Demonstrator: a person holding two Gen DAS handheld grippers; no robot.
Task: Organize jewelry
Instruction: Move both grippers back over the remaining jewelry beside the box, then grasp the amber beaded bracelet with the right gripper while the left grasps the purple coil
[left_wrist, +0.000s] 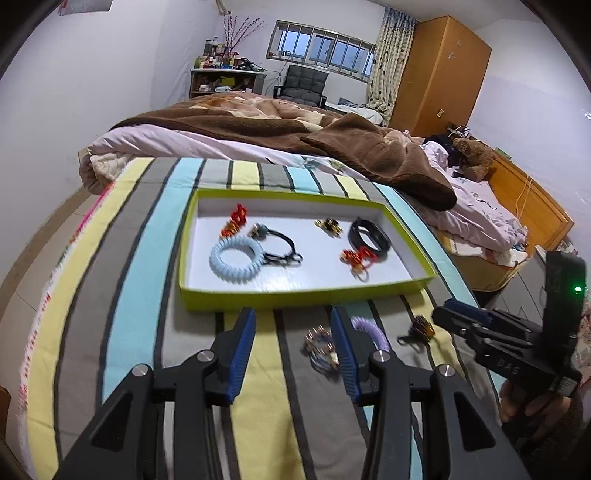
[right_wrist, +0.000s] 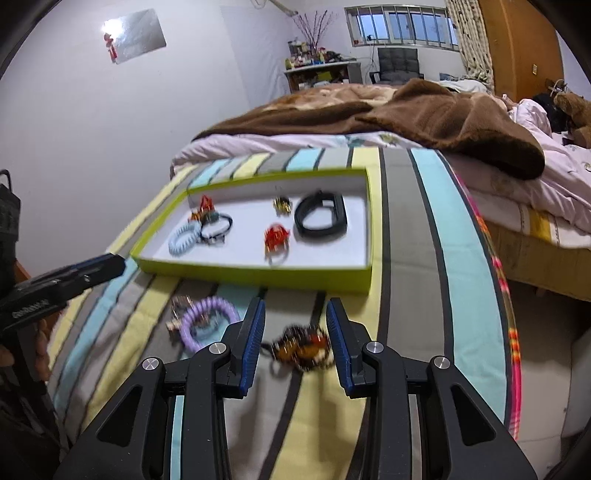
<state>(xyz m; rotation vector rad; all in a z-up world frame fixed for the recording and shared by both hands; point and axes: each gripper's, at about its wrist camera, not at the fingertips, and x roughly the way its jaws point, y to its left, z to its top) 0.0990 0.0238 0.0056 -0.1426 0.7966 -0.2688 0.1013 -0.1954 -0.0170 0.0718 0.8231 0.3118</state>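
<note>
**On the striped bedcover, three pieces remained outside the tray**

On the striped bedcover (left_wrist: 122, 295), a lime-edged tray (left_wrist: 295, 297) lay on the far side of both tongs and already held six pieces: a pale blue coil band (left_wrist: 236, 260), a black cord bracelet (left_wrist: 280, 247), a black band (left_wrist: 369, 236), a small gold piece (left_wrist: 328, 225) and two red ornaments, one far left (left_wrist: 236, 219) and one near the middle (left_wrist: 356, 258).

Three pieces lay on the cover just near of the tray: a purple coil band (right_wrist: 208, 323), a blurred metallic tangle (left_wrist: 319, 349) beside it, and a brown beaded hair tie (right_wrist: 301, 347) to the right.

The right tongs (right_wrist: 295, 345) stood released, with the beaded hair tie between the blue pads (right_wrist: 253, 347); motion blur made it impossible to tell whether either pad touched it. The left tongs (left_wrist: 293, 350) were also released and empty, over the cover, with the metallic tangle just inside the right finger and the purple band partly hidden behind it.

The step in hand appeared to be picking up the beaded hair tie. The next move would call for clenching the right tongs on it, lifting it clear of the near wall, and setting it on a bare patch of the tray floor.
</note>
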